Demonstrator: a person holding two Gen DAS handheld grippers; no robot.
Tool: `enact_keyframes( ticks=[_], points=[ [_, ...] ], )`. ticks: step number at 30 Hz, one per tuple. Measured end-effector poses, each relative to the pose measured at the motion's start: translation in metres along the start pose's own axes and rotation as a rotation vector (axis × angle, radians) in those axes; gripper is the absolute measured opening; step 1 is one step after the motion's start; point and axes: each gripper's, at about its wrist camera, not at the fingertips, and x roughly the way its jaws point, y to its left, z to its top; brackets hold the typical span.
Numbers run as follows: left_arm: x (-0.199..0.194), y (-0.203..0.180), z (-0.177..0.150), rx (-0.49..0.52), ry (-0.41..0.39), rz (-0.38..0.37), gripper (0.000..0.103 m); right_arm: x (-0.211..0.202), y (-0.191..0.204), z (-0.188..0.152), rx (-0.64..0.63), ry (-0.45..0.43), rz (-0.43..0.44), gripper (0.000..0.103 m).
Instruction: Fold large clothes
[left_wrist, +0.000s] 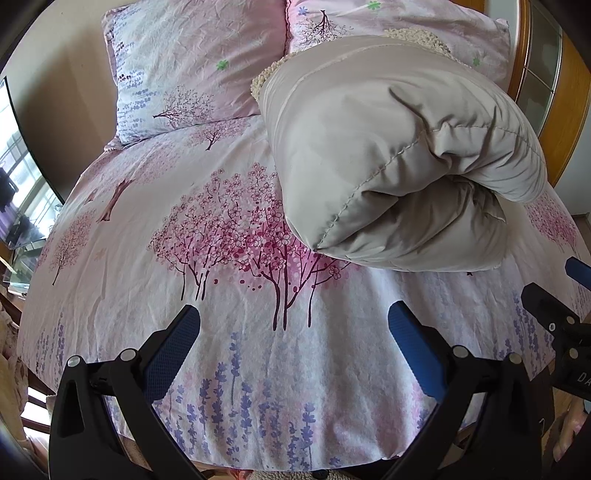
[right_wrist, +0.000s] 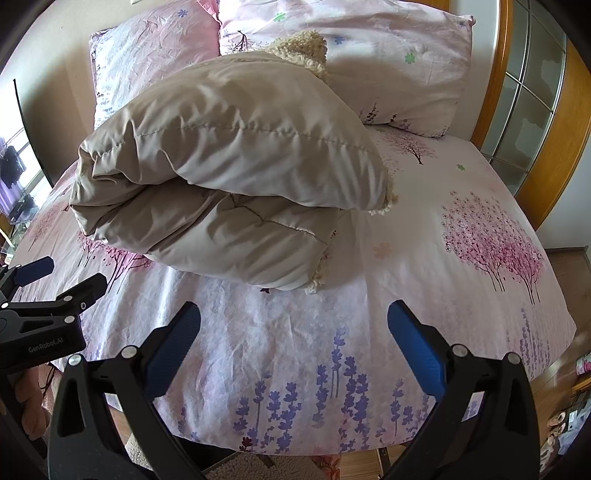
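A beige quilted coat (left_wrist: 399, 155) with cream fleece lining lies folded into a thick bundle on the floral bed. In the right wrist view the same coat (right_wrist: 229, 177) fills the left-centre, fleece trim showing at its edges. My left gripper (left_wrist: 293, 314) is open over the bare sheet, short of the coat's near end, with nothing between its blue pads. My right gripper (right_wrist: 293, 314) is also open, just in front of the bundle. Each gripper shows at the other view's edge: the right gripper (left_wrist: 554, 291) and the left gripper (right_wrist: 62, 277).
The bed sheet (left_wrist: 221, 350) is pink with cherry trees and lavender. Two matching pillows (left_wrist: 177, 74) (right_wrist: 369, 62) lie at the head. A wooden-framed glass panel (right_wrist: 528, 99) stands on the right. A window (left_wrist: 22, 192) is at the left. A fleecy mat (right_wrist: 236, 467) lies below the bed's foot.
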Motion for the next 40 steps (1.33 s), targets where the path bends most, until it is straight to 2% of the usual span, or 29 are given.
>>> enact_keyframes(
  ticks=[8, 16, 40],
  points=[
    [0.005, 0.003, 0.001, -0.014, 0.015, -0.011, 0.102, 0.001, -0.001, 0.0, 0.006, 0.001, -0.002, 0.101],
    [-0.003, -0.005, 0.0, 0.014, -0.026, 0.0, 0.102, 0.002, 0.002, -0.001, 0.004, 0.001, -0.005, 0.101],
    [0.001, -0.006, 0.001, 0.012, -0.005, -0.016, 0.102, 0.003, 0.003, -0.003, 0.015, -0.002, -0.013, 0.101]
  ],
)
